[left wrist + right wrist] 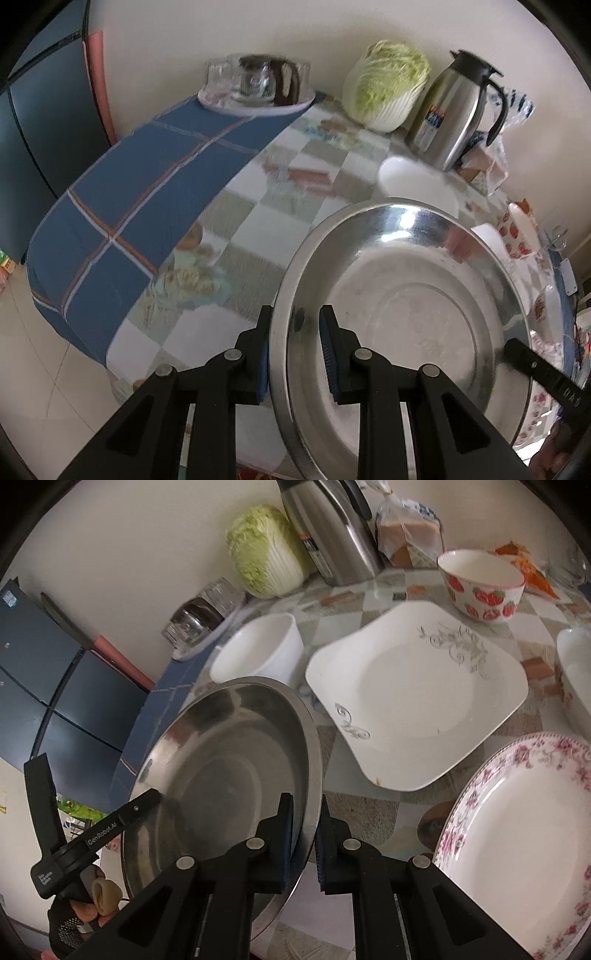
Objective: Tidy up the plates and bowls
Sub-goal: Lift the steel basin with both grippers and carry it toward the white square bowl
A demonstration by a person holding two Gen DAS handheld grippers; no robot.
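Over the near edge of the tabletop (258,229) we hold a steel basin (406,306) between our two claws. Our left claw (295,343) straddles its left rim, one finger outside and one inside, clenched on the metal. Our right claw (304,834) grips the opposite rim the same way, pads closed against the thin edge. The basin tilts and looks lifted off the cloth, though we cannot tell whether its far rim touches the tabletop.

We judge the job barely begun. Nothing is stacked: a white bowl (258,650) stands just behind the basin, a square plate (417,701) lies flat beside it, a floral plate (517,842) sits near our right claw, and a strawberry bowl (480,587) stands further back, apart from the rest. Another white dish (576,672) shows at the right edge. All of these remain to be gathered and nested, and the basin itself has no settled place yet.

Behind them stand a cabbage (266,554), a steel jug (332,531) and a tray of glasses (255,81), none of them ours to sort.

Much is cut off. The floral plate and the white dish run out of frame, so their full shape is unknown. The left view is smeared by blur, and the basin hides the tabletop beneath it.
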